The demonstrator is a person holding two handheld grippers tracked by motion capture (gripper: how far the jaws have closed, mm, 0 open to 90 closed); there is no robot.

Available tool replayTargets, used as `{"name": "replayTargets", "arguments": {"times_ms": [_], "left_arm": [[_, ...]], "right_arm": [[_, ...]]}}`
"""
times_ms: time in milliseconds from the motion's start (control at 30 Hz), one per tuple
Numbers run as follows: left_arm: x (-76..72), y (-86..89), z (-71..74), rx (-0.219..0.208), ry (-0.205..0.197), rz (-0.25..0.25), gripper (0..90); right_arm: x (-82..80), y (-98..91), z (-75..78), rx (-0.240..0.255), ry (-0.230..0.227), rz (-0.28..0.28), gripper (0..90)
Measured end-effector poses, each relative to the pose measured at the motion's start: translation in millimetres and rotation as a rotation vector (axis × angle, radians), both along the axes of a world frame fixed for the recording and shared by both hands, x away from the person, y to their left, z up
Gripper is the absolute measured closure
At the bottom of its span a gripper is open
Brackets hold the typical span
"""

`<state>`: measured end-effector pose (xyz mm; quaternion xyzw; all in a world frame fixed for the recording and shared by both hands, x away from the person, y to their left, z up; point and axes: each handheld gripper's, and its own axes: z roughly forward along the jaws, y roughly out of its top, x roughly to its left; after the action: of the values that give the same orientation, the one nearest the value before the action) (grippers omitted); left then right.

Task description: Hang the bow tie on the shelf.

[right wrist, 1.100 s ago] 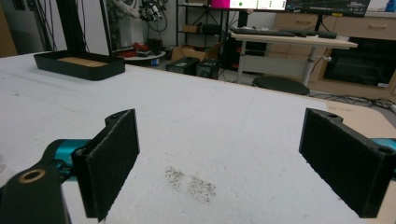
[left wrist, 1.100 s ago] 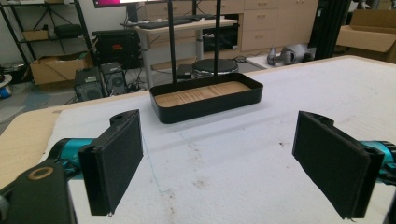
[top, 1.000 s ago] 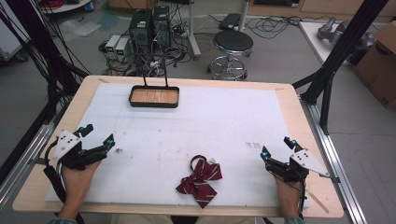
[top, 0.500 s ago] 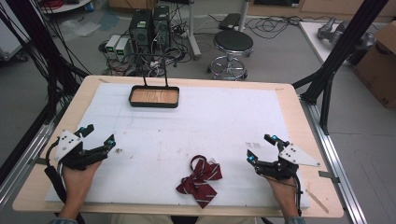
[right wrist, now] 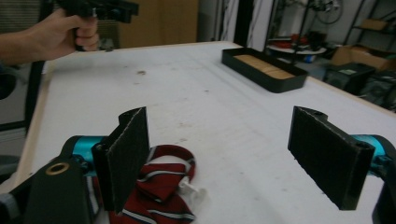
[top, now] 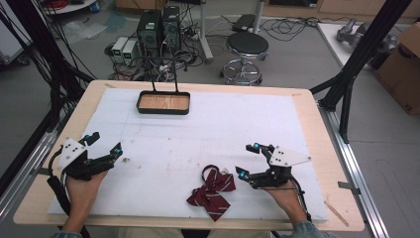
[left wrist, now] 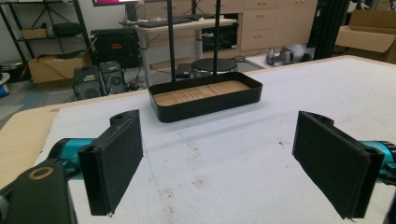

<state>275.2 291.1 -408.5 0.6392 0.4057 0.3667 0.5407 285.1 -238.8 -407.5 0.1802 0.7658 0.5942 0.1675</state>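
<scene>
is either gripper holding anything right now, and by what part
Nothing is held. The left gripper and the right gripper both have jaws wide open with only bare mat between them; the red striped bow tie lies loose by the right one.

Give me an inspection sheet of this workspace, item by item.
Surface: wooden table under a white mat, lightly stained.
Job's things: striped red bow tie near the front edge; black tray with a wooden bottom at the far side.
Clutter: nothing seen.
Grippers: left hand-held gripper open, empty; right hand-held gripper open, beside the bow tie.
Cables: one trails from each gripper.
Surroundings: stool, computer towers, cardboard box.
</scene>
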Motion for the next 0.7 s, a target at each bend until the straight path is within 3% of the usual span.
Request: {"name": "replayTargets", "arguments": {"times_ms": [533,700], "left_arm": [[-0.7,0.2,0.8,-0.002,-0.006,-0.003,16.4],[-0.8,0.1,0.8,-0.004,-0.006,-0.002,16.4]], "right_arm": [[5.8,60.2,-12.2,-0.083,0.070,0.175,29.0],[8.4,74.0,-22.7,-0.155,0.100,0.236,37.3]]}}
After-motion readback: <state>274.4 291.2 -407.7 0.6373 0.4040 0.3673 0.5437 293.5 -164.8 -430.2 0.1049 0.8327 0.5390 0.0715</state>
